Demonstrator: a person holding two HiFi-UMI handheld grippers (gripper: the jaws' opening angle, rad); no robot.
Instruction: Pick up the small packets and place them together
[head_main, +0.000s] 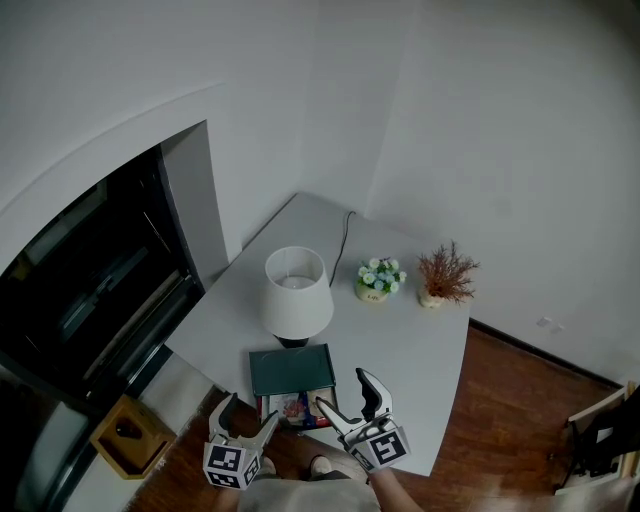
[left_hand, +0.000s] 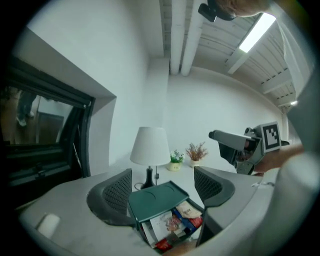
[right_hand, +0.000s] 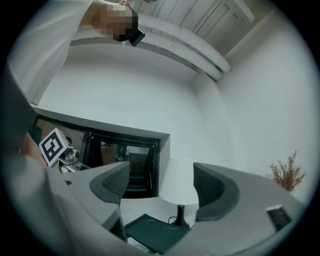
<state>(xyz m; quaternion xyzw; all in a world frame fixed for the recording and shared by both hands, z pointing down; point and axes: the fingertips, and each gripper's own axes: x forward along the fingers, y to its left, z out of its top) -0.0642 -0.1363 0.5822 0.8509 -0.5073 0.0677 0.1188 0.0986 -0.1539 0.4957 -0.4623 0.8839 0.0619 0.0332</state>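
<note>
Only the left gripper view looks into the dark green lidded plastic box (left_hand: 152, 197). The small colourful packets (left_hand: 175, 222) lie heaped in its uncovered near end, at lower centre. The head view sets the box at the white table's (head_main: 420, 340) near edge, with open tabletop to its right and the white-shaded lamp (head_main: 297, 290) just behind it. The left gripper (left_hand: 162, 186) and right gripper (right_hand: 160, 181) both gape, grasping nothing.

— What is between the jaws of the right gripper (right_hand: 161, 175)?
— Nothing is gripped. The jaws stand wide apart, and through the gap a white lamp (right_hand: 179, 187) shows.
— What is around the lamp?
— In front of its base lies a dark green tray (right_hand: 152, 232). Far to its right stands a dried plant (right_hand: 286, 173). To its left is a dark recess (right_hand: 125, 160), and further left a marker cube (right_hand: 51, 146).
</note>
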